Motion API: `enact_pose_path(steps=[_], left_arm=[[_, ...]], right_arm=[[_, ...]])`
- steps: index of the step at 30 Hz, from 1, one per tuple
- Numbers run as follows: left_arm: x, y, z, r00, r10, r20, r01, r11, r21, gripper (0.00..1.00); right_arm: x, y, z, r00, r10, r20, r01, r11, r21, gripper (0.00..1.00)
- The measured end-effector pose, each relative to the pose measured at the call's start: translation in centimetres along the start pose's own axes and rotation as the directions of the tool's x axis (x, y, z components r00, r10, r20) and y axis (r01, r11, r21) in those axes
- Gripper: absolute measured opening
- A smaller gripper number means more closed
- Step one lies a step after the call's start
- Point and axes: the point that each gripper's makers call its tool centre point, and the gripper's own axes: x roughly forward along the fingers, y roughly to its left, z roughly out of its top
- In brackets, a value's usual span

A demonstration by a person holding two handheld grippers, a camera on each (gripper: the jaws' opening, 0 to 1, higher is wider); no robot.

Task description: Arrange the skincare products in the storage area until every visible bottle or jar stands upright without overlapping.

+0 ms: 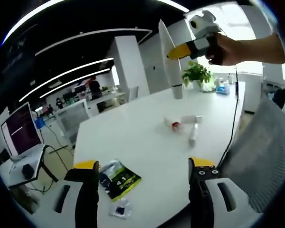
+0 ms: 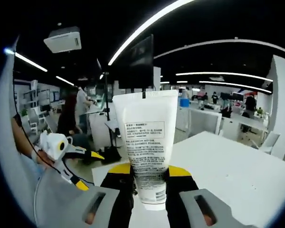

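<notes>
Across the left gripper view stretched a large white table (image 1: 133,142), and on its far end stood a potted green plant (image 1: 196,73) beside a few small items too blurred to name. Above the table hung a white tube (image 1: 170,59), edge-on and upright with its cap end lowest, clamped near the top between the yellow-tipped jaws of the right gripper (image 1: 178,51), which a person's hand (image 1: 224,48) carried in from the right of the view. In the right gripper view the same tube (image 2: 146,142) showed its printed back face, broad crimped end up and cap end down, with both jaws pressed closed against its lower sides. Its contents could not be seen.

Near the middle of the table lay a small cluster of skincare products (image 1: 185,126): pale bottles or tubes on their sides, touching or overlapping, one with a red cap; what they held could not be told. At the near edge lay a dark green printed packet (image 1: 118,178), flat, and just beside it a small clear sachet (image 1: 120,209).

The left gripper (image 1: 145,178) hovered over the near edge of the table, jaws spread wide apart and holding nothing; it also appeared in the right gripper view (image 2: 80,178).
</notes>
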Motion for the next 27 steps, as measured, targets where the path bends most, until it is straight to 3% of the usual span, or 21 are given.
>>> enact_pose_path(steps=[10, 14, 19, 22, 23, 24, 25, 26, 27], left_arm=[[-0.2, -0.4, 0.9, 0.999, -0.034, 0.035, 0.037, 0.997, -0.071, 0.79], [-0.3, -1.7, 1.2, 0.992, -0.118, 0.040, 0.122, 0.984, -0.129, 0.80], [-0.7, -2.6, 2.5, 0.981, -0.179, 0.076, 0.189, 0.968, -0.166, 0.86], [-1.0, -3.2, 4.8, 0.960, -0.238, 0.148, 0.268, 0.934, -0.237, 0.88], [-1.2, -3.8, 6.4, 0.940, -0.269, 0.209, 0.319, 0.910, -0.266, 0.89], [-1.2, -4.0, 6.8, 0.934, -0.276, 0.226, 0.333, 0.901, -0.277, 0.89], [-1.3, -4.6, 8.0, 0.914, -0.294, 0.281, 0.379, 0.866, -0.326, 0.88], [-1.4, -5.1, 8.6, 0.899, -0.311, 0.307, 0.409, 0.847, -0.340, 0.85], [-1.5, -5.4, 8.9, 0.889, -0.321, 0.326, 0.427, 0.838, -0.339, 0.83]], right_arm=[[-1.5, 2.4, -0.8, 0.998, 0.035, 0.049, -0.039, 0.996, 0.081, 0.18], [-1.9, 3.3, -0.8, 0.997, 0.055, 0.059, -0.060, 0.995, 0.085, 0.19], [-2.3, 4.6, -1.0, 0.992, 0.100, 0.074, -0.107, 0.989, 0.099, 0.19], [-2.3, 5.7, -1.1, 0.985, 0.142, 0.096, -0.154, 0.979, 0.133, 0.19], [-2.2, 6.0, -1.1, 0.983, 0.151, 0.101, -0.164, 0.977, 0.139, 0.19], [-2.1, 6.4, -1.2, 0.980, 0.167, 0.105, -0.181, 0.973, 0.146, 0.19], [-2.1, 6.6, -1.2, 0.978, 0.178, 0.105, -0.192, 0.970, 0.147, 0.19], [-2.0, 6.9, -1.2, 0.976, 0.188, 0.106, -0.203, 0.968, 0.146, 0.19], [-1.9, 7.4, -1.2, 0.973, 0.207, 0.104, -0.221, 0.964, 0.145, 0.19]])
